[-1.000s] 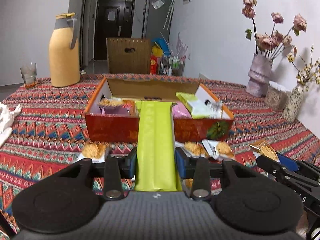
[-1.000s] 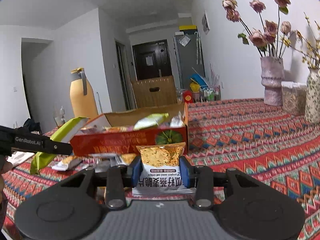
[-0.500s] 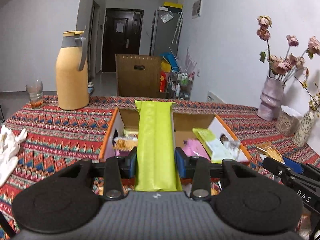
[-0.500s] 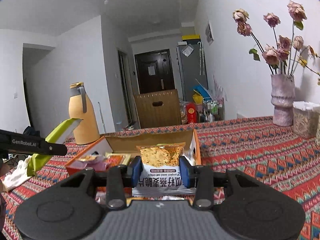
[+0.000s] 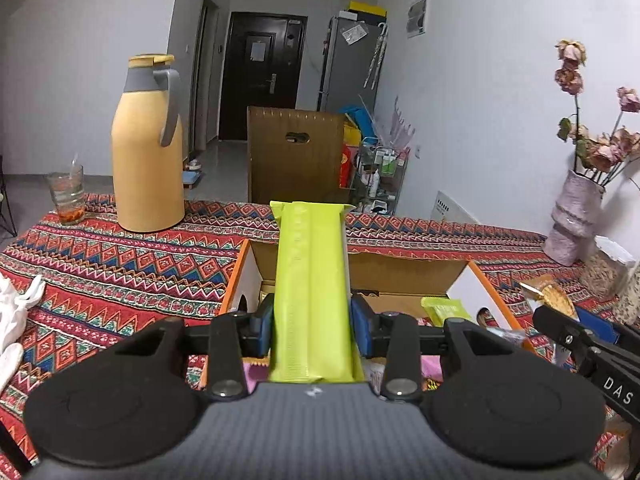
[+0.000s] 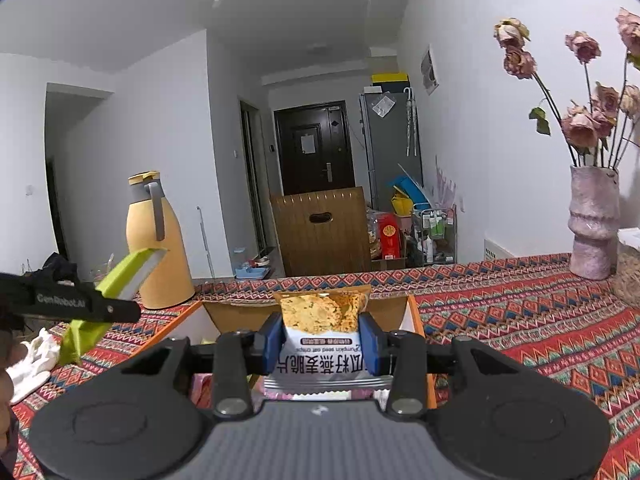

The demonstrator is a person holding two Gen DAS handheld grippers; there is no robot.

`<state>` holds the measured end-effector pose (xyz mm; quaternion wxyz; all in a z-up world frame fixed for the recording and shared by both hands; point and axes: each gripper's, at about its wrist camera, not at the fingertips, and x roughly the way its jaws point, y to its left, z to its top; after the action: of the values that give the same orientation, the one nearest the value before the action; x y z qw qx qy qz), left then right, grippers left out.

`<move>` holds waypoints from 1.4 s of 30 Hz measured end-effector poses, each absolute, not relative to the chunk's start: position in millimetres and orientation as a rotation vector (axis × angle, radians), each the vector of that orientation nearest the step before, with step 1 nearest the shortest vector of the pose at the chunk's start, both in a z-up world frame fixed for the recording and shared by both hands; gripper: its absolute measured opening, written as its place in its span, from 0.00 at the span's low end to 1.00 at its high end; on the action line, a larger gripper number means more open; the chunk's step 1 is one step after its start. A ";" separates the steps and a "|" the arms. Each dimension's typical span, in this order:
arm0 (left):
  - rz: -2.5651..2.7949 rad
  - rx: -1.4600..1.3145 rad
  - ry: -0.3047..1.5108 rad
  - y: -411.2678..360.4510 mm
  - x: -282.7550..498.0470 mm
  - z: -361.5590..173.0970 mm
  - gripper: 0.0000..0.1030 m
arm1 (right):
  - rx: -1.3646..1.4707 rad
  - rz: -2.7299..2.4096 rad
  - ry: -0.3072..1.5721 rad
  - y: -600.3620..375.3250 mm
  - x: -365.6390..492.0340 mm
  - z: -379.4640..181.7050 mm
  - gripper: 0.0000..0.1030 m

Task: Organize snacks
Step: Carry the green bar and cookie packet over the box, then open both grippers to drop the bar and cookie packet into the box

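My left gripper (image 5: 312,330) is shut on a long lime-green snack packet (image 5: 310,292) and holds it over the open orange cardboard box (image 5: 400,276). A green packet (image 5: 444,310) lies inside the box. My right gripper (image 6: 322,340) is shut on a white packet of pumpkin seed oat crisps (image 6: 324,328), held above the same box (image 6: 414,320). The left gripper and its green packet also show in the right wrist view (image 6: 108,296). The right gripper shows at the left wrist view's right edge (image 5: 576,340).
A yellow thermos jug (image 5: 146,148) and a glass (image 5: 66,194) stand at the table's far left. A pink vase of dried roses (image 6: 592,220) stands at the far right. A white cloth (image 5: 16,316) lies at the left edge. The patterned tablecloth (image 6: 520,320) covers the table.
Both grippers have risen and moved forward with their packets, from in front of the box's near wall to above its open top. The loose snacks on the cloth have dropped out of view.
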<state>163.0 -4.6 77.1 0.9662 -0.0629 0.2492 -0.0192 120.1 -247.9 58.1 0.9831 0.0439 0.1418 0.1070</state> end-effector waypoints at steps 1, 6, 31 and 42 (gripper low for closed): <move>-0.036 -0.128 0.508 -4.7 168.8 75.8 0.37 | 0.084 0.214 0.286 -246.7 125.8 58.9 0.38; -0.018 -0.121 0.517 -6.5 191.6 69.4 0.37 | 0.072 0.210 0.288 -239.7 153.2 60.3 0.38; 0.022 -0.123 0.588 2.2 224.4 21.3 0.37 | 0.088 0.250 0.410 -221.9 202.7 11.9 0.38; 0.027 -0.163 0.549 9.2 217.3 27.3 0.83 | 0.119 0.213 0.418 -230.2 200.8 13.3 0.64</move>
<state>217.3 9.2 27.3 0.9591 -0.0803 0.2709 0.0135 200.8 -230.2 13.3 0.9709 0.0592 0.2068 0.1053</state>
